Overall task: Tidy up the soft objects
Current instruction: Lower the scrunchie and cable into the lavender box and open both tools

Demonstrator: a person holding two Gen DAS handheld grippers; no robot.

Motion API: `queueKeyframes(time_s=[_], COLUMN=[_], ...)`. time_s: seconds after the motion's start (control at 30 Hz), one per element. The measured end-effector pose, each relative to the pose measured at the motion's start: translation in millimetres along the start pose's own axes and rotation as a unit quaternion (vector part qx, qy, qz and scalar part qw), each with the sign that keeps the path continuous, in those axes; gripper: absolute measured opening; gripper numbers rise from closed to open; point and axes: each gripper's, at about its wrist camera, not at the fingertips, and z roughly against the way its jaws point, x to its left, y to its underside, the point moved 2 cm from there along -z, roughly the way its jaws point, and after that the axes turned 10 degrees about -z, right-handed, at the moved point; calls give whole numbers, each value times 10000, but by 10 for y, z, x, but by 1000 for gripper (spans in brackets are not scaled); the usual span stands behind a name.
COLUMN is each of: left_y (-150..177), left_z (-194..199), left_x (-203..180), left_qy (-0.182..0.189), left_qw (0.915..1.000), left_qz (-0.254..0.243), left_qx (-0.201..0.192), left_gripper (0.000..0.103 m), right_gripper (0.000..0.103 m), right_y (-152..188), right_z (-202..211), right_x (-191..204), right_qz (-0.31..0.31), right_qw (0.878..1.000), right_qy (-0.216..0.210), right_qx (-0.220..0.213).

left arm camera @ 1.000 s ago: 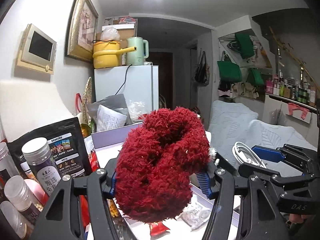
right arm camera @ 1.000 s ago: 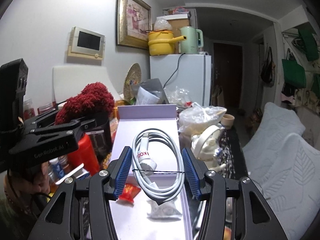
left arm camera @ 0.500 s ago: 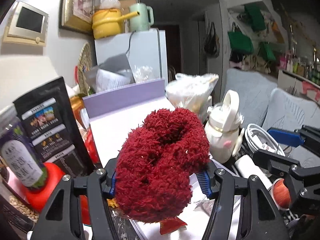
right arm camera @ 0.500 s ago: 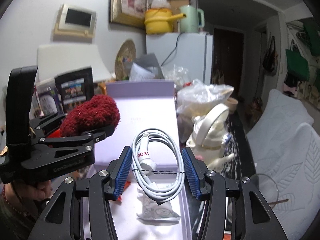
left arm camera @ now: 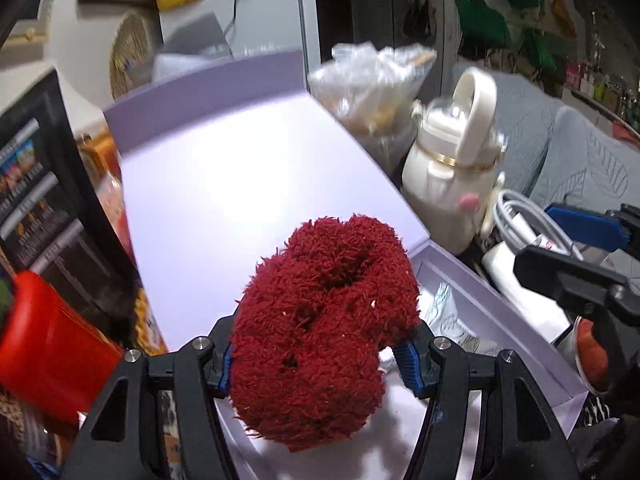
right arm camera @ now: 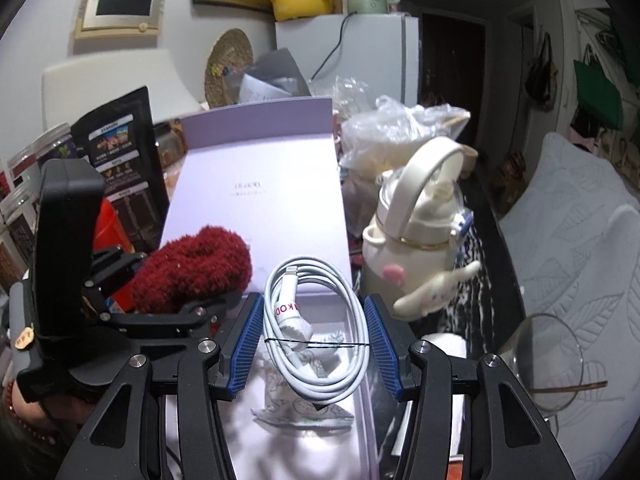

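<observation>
red-beaded wrist [right arm camera: 28,420] behind left gripper [right arm camera: 200,300], only in right view

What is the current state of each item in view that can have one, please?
Red fluffy item: clamped in the left gripper, held above the box.
White cable: coiled, tied with a thin black band, gripped by the right gripper.
Lavender box: open, lid standing up at the back.
Small printed packet: lying flat inside the box.
Cream bottle: upright, handle raised.
</observation>
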Motion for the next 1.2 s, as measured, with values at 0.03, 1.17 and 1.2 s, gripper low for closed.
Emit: queueKeyframes(time_s=[0.03,1.17,1.2], left_y=[21,196,201], left_z=[-38,-484,-479], left_x=[-3,-219,-216], left_qy=[4,-380,-373], left_qw=[10000,9924,9925], left_qz=[7,-378,-372], left_qx=[85,1111,1106], left_gripper=[61,94,94], right_gripper=[51,52,52], right_y=[8,302,298], right_z=[-20,-732,-737], right_x=[-3,-172,-177], right_qz=[7,-312,-333], right_qw=[10000,9900,9896], right_qy=[9,-61,-70], right_qx=[39,1375,1394])
